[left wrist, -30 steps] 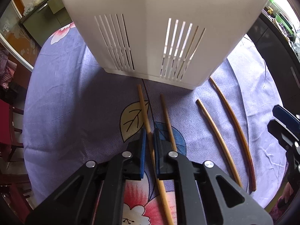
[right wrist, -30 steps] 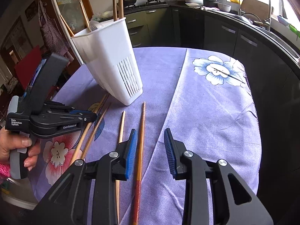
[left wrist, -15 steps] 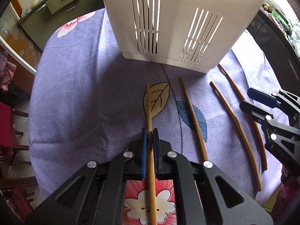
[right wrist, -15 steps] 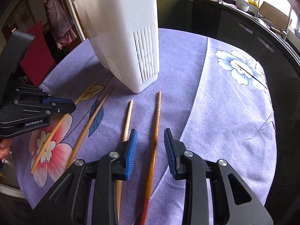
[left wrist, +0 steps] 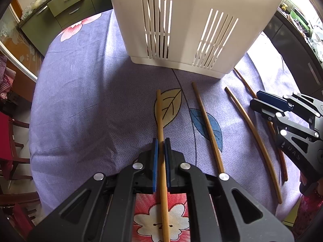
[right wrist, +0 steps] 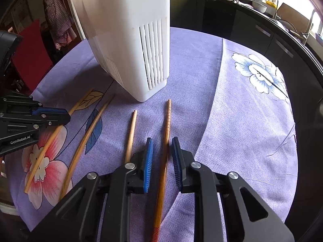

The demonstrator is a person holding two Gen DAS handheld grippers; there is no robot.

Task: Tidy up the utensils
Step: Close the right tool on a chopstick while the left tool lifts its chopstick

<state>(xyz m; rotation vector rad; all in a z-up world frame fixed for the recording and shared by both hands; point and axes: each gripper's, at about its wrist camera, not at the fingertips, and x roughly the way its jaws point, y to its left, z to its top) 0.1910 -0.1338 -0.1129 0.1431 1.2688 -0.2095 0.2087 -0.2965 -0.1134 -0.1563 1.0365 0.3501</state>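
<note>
My left gripper (left wrist: 161,141) is shut on a light bamboo chopstick (left wrist: 160,117), which runs straight ahead towards the white slotted utensil holder (left wrist: 181,30). My right gripper (right wrist: 161,141) straddles a dark ridged chopstick (right wrist: 167,117) lying on the cloth. Its jaws are closing, with a small gap still showing on each side of the stick. Two more chopsticks, a curved one (right wrist: 88,133) and a straight pale one (right wrist: 131,133), lie between the two grippers. In the left wrist view the right gripper (left wrist: 256,98) sits low at the right edge.
The round table wears a purple flowered cloth (right wrist: 232,121). The holder (right wrist: 129,40) stands just beyond the chopstick tips. Dark kitchen cabinets (right wrist: 252,30) run behind, and a red chair (left wrist: 8,137) stands at the left. The left gripper (right wrist: 60,115) is close at the left.
The right gripper came down over the dark chopstick and its jaws narrowed around it. The left gripper shifted along the table with its chopstick, then kept still.
</note>
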